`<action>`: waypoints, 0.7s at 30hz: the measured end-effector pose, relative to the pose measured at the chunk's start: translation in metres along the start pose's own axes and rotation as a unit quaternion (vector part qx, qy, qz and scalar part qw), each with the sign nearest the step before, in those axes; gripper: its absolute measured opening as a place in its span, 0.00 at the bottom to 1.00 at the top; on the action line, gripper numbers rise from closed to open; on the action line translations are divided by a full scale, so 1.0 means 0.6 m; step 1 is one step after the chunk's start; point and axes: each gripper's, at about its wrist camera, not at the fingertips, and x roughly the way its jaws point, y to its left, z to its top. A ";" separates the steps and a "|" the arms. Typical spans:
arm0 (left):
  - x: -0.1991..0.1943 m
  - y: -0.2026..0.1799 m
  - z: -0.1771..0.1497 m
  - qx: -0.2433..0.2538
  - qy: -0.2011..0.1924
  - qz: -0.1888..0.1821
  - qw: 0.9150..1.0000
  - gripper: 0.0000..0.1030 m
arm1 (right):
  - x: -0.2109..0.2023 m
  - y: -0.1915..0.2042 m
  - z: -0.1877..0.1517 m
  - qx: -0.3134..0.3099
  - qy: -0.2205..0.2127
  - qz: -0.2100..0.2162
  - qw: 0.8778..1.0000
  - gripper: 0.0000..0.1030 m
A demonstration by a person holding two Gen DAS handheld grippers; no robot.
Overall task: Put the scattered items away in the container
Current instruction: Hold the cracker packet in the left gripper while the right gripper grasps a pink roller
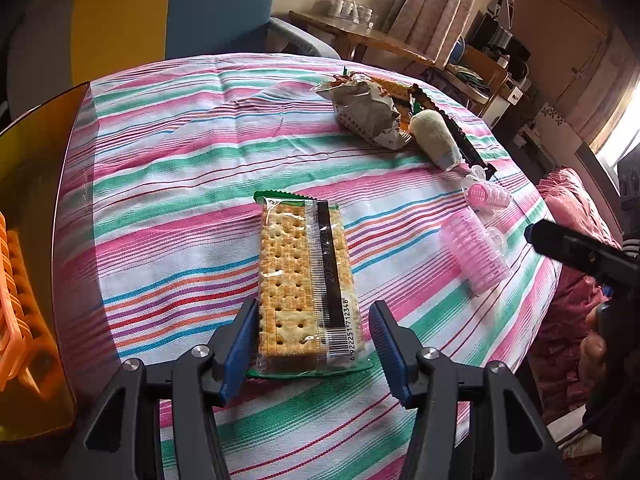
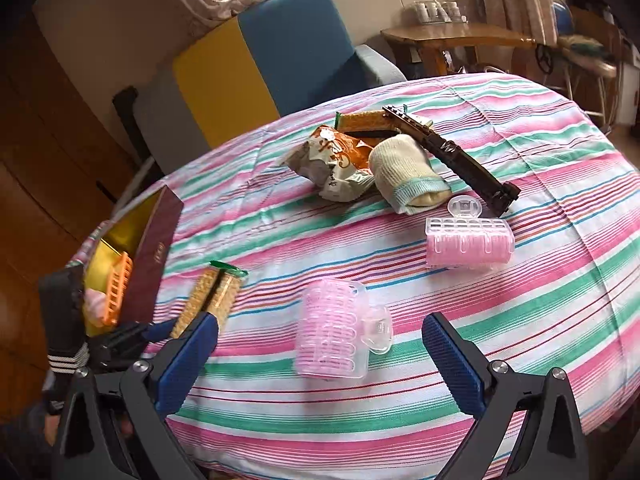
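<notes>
1. Table [image 1: 168, 152]: carries all loose items; the container [image 2: 154, 256] sits at its left edge.
2. Container: holds a slatted clip [image 2: 116, 288].
3. Cracker packet [image 1: 306, 280]: lies flat near the table's middle, right of the container, its near end between the spread fingers of the left gripper [image 1: 312, 352].
4. Near hair roller [image 2: 334, 330]: right of the cracker packet, just ahead of the open right gripper [image 2: 320, 364].
5. Second hair roller [image 2: 470, 240]: farther back and to the right of the near one.
6. Far cluster behind the rollers: snack bag [image 2: 332, 164], rolled sock [image 2: 408, 176] touching its right side, long comb [image 2: 452, 156] behind the sock, another cracker packet [image 2: 366, 120] partly under the bag.
</notes>
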 end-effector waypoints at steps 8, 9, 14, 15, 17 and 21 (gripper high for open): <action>0.000 -0.001 0.000 0.001 0.001 0.003 1.000 0.55 | 0.035 -0.004 -0.010 -0.005 0.001 -0.062 0.998 0.85; 0.000 -0.001 0.001 -0.001 0.002 0.002 1.000 0.55 | 0.036 0.001 -0.012 -0.012 0.001 -0.069 0.998 0.83; -0.001 0.002 0.006 -0.009 0.006 -0.003 1.000 0.56 | 0.044 0.015 -0.022 -0.044 0.005 -0.094 0.995 0.68; -0.001 0.002 0.007 -0.011 0.007 -0.004 1.000 0.56 | 0.046 0.015 -0.024 -0.048 0.007 -0.096 0.994 0.60; -0.001 0.004 0.009 -0.015 0.009 -0.006 1.000 0.57 | 0.044 0.010 -0.026 -0.043 -0.001 -0.090 0.995 0.60; -0.002 0.006 0.013 -0.021 0.013 -0.009 1.000 0.57 | 0.042 0.010 -0.033 -0.044 -0.004 -0.088 0.995 0.60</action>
